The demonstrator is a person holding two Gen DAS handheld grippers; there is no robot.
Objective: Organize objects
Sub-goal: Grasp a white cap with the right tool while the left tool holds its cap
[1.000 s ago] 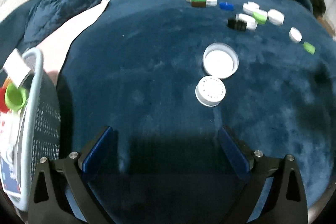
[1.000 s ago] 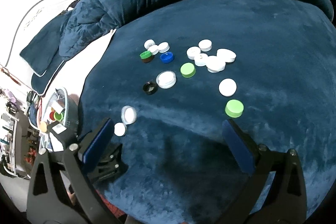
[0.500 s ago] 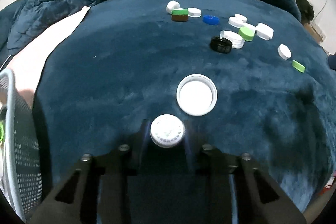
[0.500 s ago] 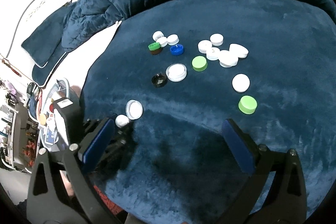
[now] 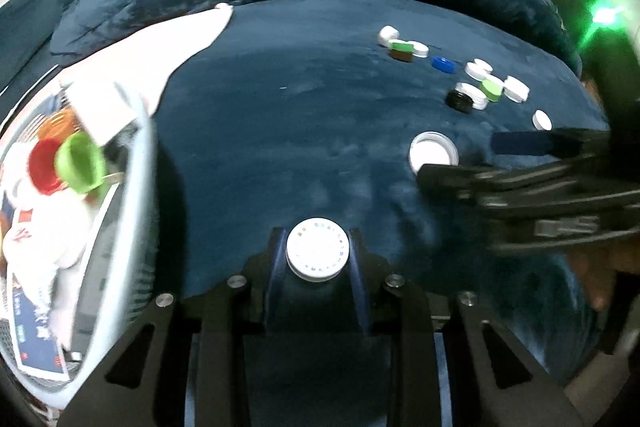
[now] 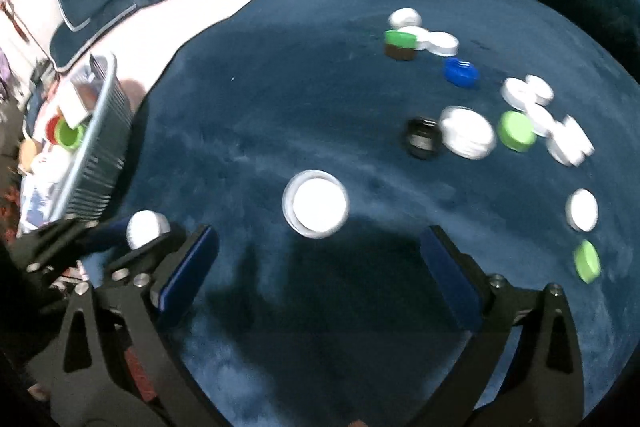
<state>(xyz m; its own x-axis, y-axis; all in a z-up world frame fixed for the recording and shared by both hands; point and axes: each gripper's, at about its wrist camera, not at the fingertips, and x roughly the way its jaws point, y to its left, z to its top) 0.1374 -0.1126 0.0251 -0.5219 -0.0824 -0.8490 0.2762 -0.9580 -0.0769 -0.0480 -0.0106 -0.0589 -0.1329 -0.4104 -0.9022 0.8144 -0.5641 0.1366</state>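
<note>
My left gripper (image 5: 317, 254) points steeply down over the blue blanket (image 5: 300, 131), its fingers closed on a white cap (image 5: 317, 249). My right gripper (image 6: 318, 269) tilts down, fingers wide, just before an upturned white lid (image 6: 316, 203).

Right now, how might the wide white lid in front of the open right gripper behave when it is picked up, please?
The wide white lid looks thin-walled, so probably light and slightly springy. Its rim faces up on plush blanket; it should sit still, not roll. Smooth plastic might slip between the right gripper pads.

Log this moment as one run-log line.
left gripper: shut on white cap | right gripper: open, over wide lid | basket: holds caps
</note>
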